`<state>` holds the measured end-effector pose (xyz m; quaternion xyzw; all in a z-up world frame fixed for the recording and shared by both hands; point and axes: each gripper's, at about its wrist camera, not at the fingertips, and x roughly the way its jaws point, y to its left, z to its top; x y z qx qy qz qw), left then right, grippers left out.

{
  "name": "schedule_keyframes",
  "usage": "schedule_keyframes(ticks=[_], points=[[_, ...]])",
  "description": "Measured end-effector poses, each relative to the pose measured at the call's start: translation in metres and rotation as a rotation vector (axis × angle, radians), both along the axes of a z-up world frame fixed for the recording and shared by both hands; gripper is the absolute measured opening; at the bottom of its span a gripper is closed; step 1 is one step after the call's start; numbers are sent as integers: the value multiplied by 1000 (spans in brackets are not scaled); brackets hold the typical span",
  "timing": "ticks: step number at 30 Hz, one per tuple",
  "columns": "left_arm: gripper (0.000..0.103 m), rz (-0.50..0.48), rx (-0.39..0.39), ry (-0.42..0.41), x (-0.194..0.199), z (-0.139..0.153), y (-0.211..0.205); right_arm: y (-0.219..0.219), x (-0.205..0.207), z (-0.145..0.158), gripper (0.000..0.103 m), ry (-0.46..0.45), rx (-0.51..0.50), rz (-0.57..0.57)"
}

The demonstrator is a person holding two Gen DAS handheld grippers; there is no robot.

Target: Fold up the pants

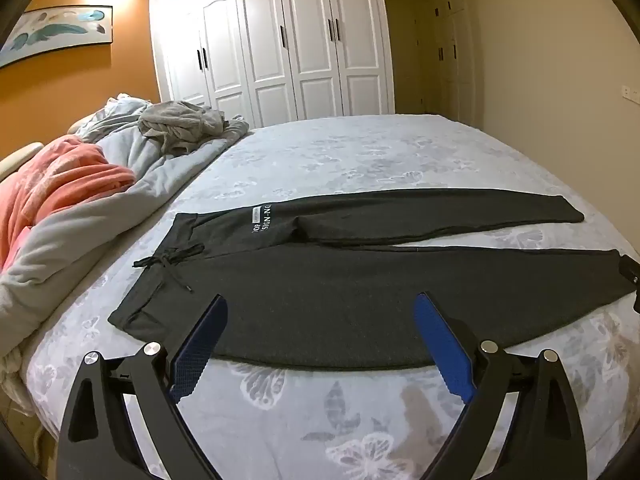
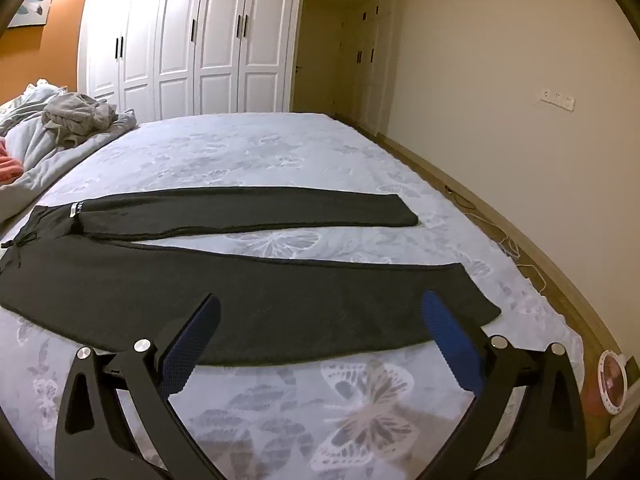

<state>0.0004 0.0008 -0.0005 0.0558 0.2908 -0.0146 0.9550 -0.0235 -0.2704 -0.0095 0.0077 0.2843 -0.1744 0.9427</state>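
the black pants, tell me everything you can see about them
The black pants look like soft knit sweatpants, spread flat and unfolded on the floral bedsheet. The waistband lies at the left with a tied drawstring; both legs run right with a narrow gap between them. A white printed label sits on the farther leg near the waist. Both the left gripper and right gripper hover open over the nearer leg, gripping nothing.

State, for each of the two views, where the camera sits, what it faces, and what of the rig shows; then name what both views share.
Left wrist: behind the open left claw, near the bed's edge, facing the pants' waistband.
Right wrist: behind the open right claw, facing the nearer leg's cuff.
Shared: black pants flat on the butterfly-print bedsheet, white wardrobe beyond.
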Motion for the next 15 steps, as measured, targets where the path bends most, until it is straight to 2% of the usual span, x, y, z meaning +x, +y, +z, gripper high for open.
schedule_keyframes(ticks=[8,15], points=[[92,18,8,-12,-1,-3,13,-1,-2,-1,98,-13,5,-5],[92,44,32,-8,3,-6,3,0,-5,-3,98,-11,13,1]])
